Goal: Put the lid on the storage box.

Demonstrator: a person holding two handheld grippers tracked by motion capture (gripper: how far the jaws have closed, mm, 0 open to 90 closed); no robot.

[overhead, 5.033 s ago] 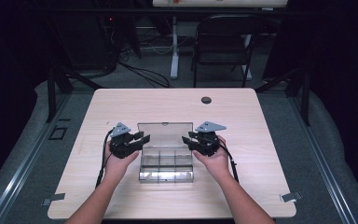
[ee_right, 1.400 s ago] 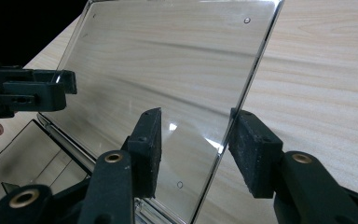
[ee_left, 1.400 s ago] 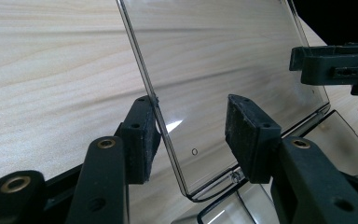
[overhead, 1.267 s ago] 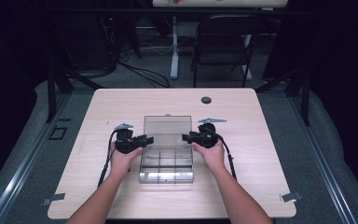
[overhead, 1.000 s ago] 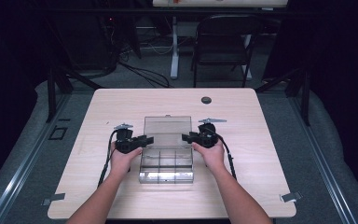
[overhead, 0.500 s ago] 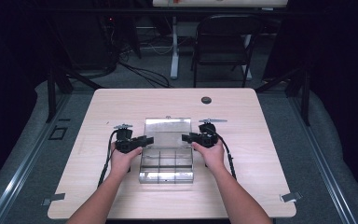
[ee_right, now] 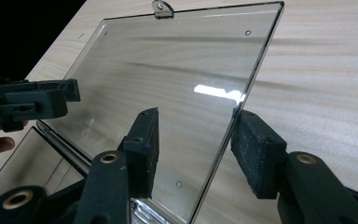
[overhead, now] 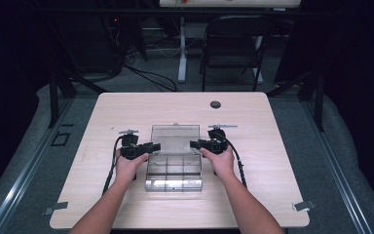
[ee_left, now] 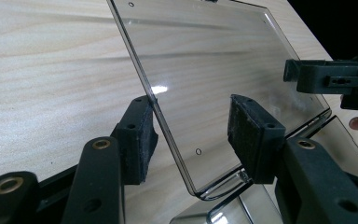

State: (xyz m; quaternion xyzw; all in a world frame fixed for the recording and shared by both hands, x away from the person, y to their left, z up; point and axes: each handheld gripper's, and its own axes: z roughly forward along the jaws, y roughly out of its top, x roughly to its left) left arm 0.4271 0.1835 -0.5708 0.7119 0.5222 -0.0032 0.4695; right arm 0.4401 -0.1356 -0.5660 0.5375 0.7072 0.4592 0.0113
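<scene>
A clear plastic box [overhead: 174,171] with small compartments stands in the middle of the desk [overhead: 272,161], a little toward the near edge. Its clear lid [overhead: 174,139] is open and leans back toward the far side, with a small tab [ee_right: 161,8] on its far edge. The hinge side of the lid meets the box between the two hands.

The left claw [overhead: 152,146] is at the left edge of the lid. In the left gripper view its jaws stand apart, one pad [ee_left: 137,137] on each side of the lid's edge, and the edge touches the left pad only. The right claw [overhead: 195,144] is at the right edge of the lid. In the right gripper view its jaws are also apart; the lid's edge lies against the right pad [ee_right: 256,151], and the other pad seems clear of the plastic.

Both hands come from the near side of the desk. A small dark round thing [overhead: 215,104] lies near the far edge. Beyond the desk stands a dark chair [overhead: 231,46] on the grey floor [overhead: 350,161].
</scene>
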